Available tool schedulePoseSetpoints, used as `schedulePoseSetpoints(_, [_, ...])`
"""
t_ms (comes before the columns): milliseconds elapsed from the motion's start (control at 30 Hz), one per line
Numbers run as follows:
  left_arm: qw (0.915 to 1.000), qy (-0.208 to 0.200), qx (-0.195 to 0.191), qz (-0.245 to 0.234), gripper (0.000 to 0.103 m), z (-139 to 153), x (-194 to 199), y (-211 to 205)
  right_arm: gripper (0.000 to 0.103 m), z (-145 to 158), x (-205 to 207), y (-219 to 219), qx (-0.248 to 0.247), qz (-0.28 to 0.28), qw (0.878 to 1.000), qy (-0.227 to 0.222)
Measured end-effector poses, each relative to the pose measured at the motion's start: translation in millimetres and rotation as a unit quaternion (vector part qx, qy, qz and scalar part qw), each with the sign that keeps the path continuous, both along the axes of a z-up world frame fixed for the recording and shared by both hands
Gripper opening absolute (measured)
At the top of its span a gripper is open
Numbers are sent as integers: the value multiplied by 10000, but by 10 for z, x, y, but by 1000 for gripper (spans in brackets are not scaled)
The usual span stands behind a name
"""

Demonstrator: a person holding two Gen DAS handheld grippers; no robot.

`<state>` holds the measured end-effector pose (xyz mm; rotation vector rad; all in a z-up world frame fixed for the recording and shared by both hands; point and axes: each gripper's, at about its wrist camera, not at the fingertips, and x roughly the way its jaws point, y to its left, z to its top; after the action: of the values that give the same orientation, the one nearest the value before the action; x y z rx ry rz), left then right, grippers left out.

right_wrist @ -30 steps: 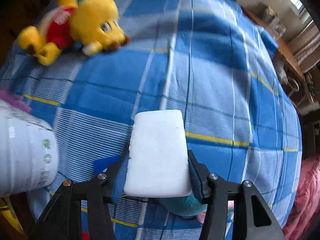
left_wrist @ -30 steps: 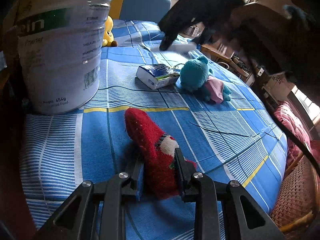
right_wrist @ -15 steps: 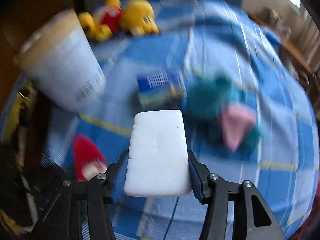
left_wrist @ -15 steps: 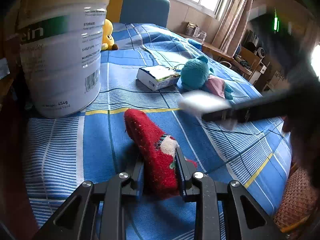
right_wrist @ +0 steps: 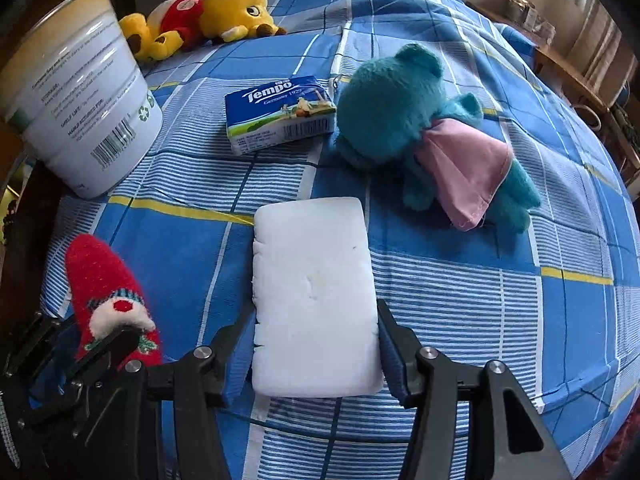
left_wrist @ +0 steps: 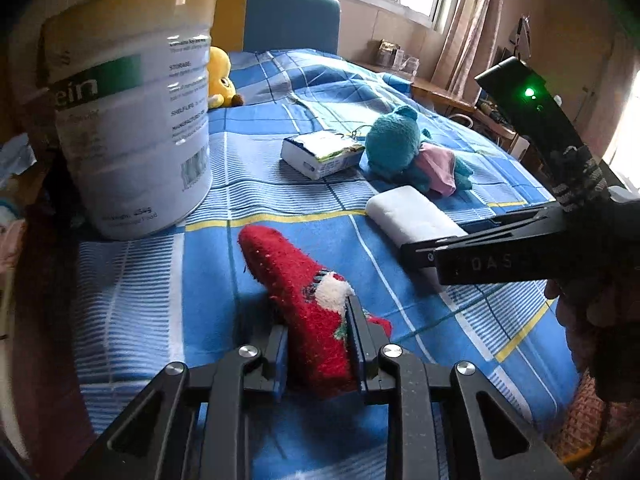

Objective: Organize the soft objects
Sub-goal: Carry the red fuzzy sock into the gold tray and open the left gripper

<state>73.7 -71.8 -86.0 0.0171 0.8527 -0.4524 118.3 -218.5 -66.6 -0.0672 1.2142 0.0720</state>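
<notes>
The white sponge is grasped by the right tool, its long axis along the fingers, low over the bed, just right of the red sock, on which the left tool is closing. Counted: one sponge, one sock, two plush toys, one tissue pack, one can.
</notes>
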Motion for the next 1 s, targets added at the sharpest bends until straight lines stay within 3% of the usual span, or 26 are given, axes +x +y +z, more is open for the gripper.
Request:
schedulePoseSetpoints(200, [9997,63,127,191,22,161,-132,170,57,-30,-10,43,-47,38,10000,-30])
schedulePoseSetpoints(567, [9972,-58,-60,743,22,552,-283,756,57,-48,-37,108,-158,128,9998,-88])
schedulePoseSetpoints(867, [9811,222,-270,1905,22,802,-76,2095,57,-64,-54,158,-244,192,9994,-136])
schedulePoseSetpoints(1000, [9717,317,21,2341,22,711,-16,2645,57,-67,-54,162,-244,191,9994,-135])
